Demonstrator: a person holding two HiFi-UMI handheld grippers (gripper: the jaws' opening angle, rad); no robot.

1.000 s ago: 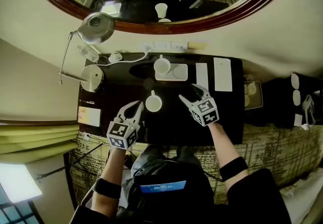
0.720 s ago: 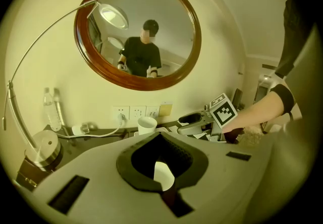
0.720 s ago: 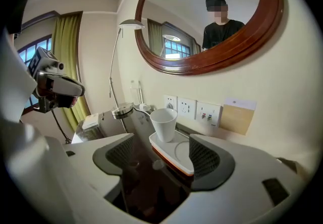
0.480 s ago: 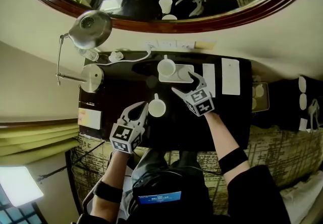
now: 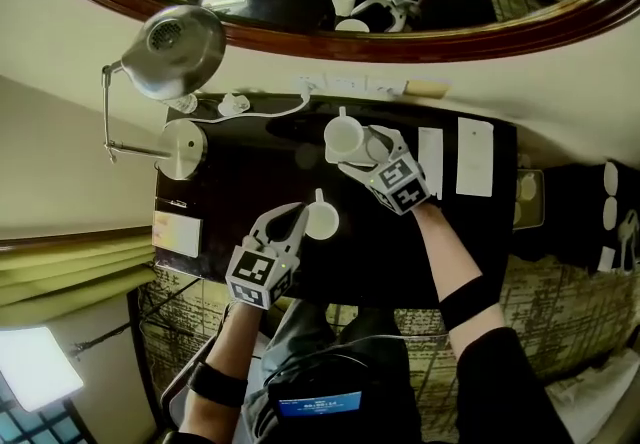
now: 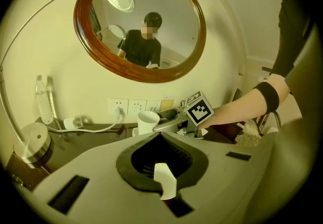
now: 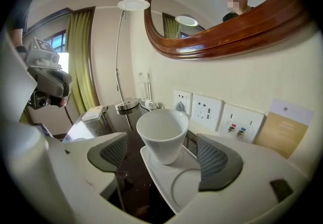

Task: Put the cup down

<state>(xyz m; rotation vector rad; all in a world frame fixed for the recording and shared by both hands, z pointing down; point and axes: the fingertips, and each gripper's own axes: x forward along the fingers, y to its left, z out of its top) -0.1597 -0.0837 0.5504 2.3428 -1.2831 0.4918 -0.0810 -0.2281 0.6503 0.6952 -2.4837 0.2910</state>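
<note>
**Cup in left grip over mid-table; right fingers wide around second cup**

Hidden or unclear:
- Seen only from above in head view: cup (image 5: pixel 322 220), centre of frame over the dark table (image 5: pixel 230 182). Cannot tell whether its base touches the top.
- In left gripper view, cup almost wholly hidden behind the closed fingers. Only a white sliver visible in the dark gap.
- White tray (image 7: pixel 174 187) mostly covered by the right gripper in head view, and plain only in right gripper view.
- Mirror (image 5: pixel 300 30) cut off by the top edge. Lamp (image 5: pixel 172 37) at upper left, with its arm partly lost against the wall.

State now:
- Left gripper (image 5: pixel 298 215) fingers together, clamped on the cup's edge from lower left.
- Right gripper (image 5: pixel 365 152) fingers spread wide, having just been opening. Second cup (image 5: pixel 343 139) upright on the tray between them, clear of both pads (image 7: pixel 214 160).
- Wall sockets (image 7: pixel 207 109) just behind the tray, and white cards (image 5: pixel 474 157) at right on the table.

Against a second ago:
- Right gripper then lower in frame, right of the cup and over bare table. Now up at the tray, astride the second cup.
- Left gripper and cup shifted slightly rightward.
- Both cups closer together in frame.
</note>
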